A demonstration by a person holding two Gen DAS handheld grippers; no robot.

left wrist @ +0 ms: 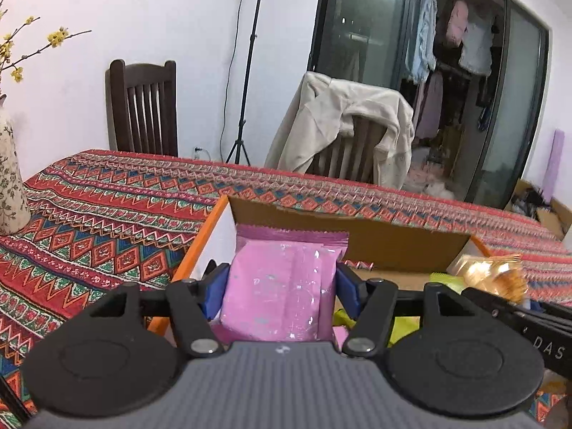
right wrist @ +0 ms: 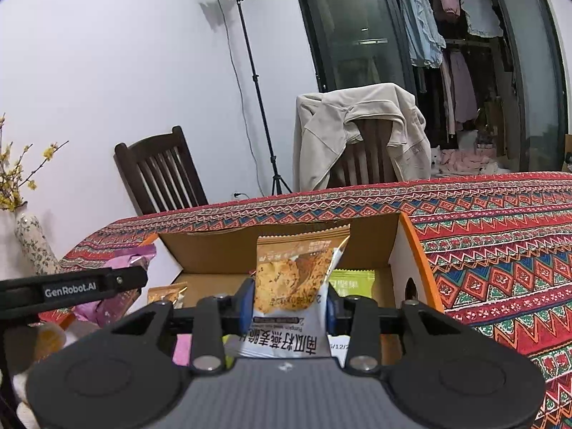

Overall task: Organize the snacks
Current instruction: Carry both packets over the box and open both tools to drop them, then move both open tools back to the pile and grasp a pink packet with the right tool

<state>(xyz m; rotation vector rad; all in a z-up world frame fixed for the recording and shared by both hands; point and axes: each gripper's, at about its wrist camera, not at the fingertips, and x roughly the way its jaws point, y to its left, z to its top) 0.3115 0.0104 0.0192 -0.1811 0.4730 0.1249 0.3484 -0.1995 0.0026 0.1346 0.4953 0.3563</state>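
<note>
My left gripper is shut on a pink snack packet, held upright over the left part of an open cardboard box with orange edges. My right gripper is shut on an orange and white cracker packet, held upright over the right part of the same box. Green packets lie inside the box. The left gripper's arm and its pink packet show at the left of the right wrist view. The right gripper's orange packet shows blurred in the left wrist view.
The box stands on a table with a red patterned cloth. A floral vase with yellow blossoms stands at the table's left. Two wooden chairs, one draped with a beige jacket, and a light stand are behind the table.
</note>
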